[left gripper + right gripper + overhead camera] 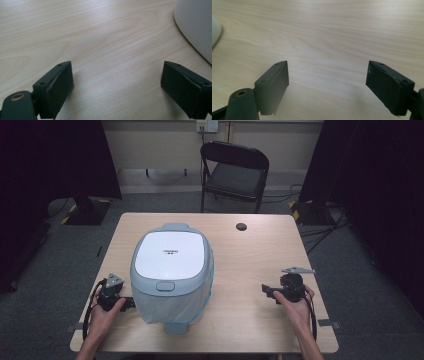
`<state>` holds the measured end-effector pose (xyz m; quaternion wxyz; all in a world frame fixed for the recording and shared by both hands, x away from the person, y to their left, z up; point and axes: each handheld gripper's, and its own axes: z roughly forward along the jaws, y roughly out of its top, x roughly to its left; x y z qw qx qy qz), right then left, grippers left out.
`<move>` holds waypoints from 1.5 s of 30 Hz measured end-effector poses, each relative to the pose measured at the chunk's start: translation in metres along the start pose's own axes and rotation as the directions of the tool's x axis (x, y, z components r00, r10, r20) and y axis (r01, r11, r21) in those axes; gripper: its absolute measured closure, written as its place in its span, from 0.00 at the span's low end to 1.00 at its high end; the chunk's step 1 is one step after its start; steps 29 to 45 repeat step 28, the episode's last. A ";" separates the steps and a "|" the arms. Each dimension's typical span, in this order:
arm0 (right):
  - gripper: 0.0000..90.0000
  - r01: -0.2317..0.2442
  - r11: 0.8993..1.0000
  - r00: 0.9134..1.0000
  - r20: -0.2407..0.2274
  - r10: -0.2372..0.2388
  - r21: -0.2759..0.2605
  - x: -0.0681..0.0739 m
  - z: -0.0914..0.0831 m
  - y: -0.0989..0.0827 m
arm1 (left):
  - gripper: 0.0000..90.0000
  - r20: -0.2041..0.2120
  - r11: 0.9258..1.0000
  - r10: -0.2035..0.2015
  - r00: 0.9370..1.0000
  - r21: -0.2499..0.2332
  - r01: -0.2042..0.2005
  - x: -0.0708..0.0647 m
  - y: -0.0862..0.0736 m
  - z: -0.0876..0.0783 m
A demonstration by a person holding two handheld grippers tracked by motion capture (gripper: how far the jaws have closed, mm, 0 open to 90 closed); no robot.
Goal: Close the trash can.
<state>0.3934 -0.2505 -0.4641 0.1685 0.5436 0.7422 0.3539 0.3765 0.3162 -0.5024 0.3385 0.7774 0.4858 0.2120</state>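
Wooden tabletop [250,265] carries both grippers, left gripper [131,304] and right gripper [264,290], each with jaws apart and empty, flanking the closed rice cooker [171,270] between them; approach stage, and the next move likely needs the lid's front button pressed.

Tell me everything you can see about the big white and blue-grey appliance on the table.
The appliance looks like a rice cooker of smooth plastic: a white rounded-square lid panel with a small dark logo, a blue-grey frame around it, and a white body below. A latch button sits at the lid's front edge and a hinge tab at the back. The lid is closed. It stands upright on the left half of the wooden table. The left hand-held gripper is close beside it; contact cannot be told.
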 end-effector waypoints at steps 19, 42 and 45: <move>0.12 0.066 0.998 0.988 0.143 -0.065 -0.002 -0.014 0.018 -0.028 | 0.12 0.001 1.000 -0.003 1.000 -0.001 0.003 0.000 0.000 0.000; 0.13 0.071 0.997 0.987 0.146 -0.066 -0.024 -0.013 0.019 -0.030 | 0.12 0.001 1.000 -0.002 1.000 -0.001 0.002 0.000 0.000 0.000; 0.13 0.071 0.997 0.987 0.146 -0.066 -0.024 -0.013 0.019 -0.030 | 0.12 0.001 1.000 -0.002 1.000 -0.001 0.002 0.000 0.000 0.000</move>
